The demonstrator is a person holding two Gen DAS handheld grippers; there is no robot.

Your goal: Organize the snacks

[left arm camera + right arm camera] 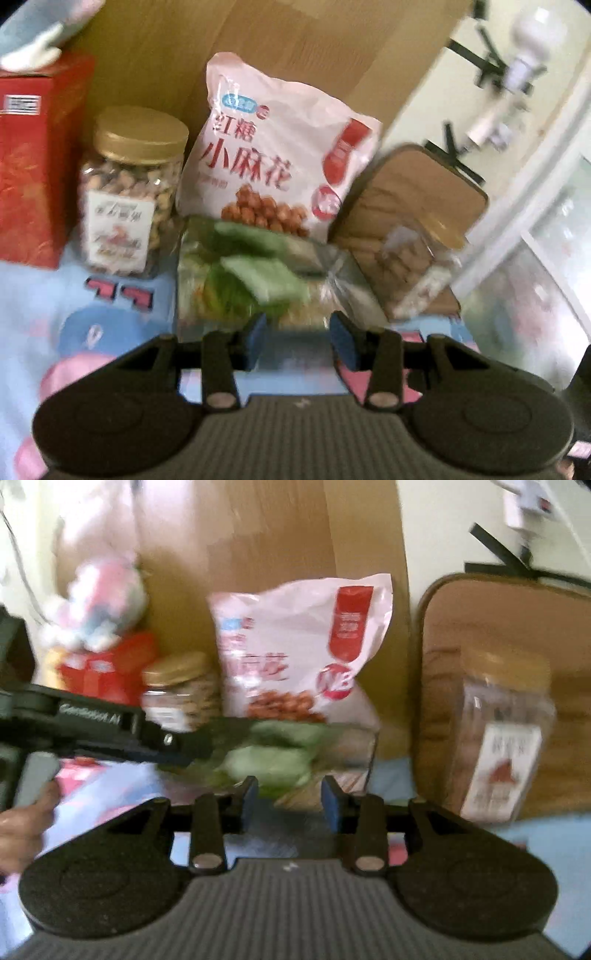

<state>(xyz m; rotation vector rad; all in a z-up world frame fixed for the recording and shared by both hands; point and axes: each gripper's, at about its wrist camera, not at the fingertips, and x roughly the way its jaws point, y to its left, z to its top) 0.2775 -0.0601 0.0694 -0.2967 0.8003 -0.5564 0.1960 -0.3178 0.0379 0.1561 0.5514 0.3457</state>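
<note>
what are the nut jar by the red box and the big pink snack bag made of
Nut jar: looks like clear plastic, glossy, since the nuts show through; its gold lid looks plastic or metal. Pink snack bag: thin printed plastic film, shiny and crinkled at the top.

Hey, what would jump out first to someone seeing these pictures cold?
The big pink snack bag standing against the wooden board, centre. Left of it, a gold-lidded nut jar beside a red box. A clear green-printed packet lies right before the open left gripper.
</note>
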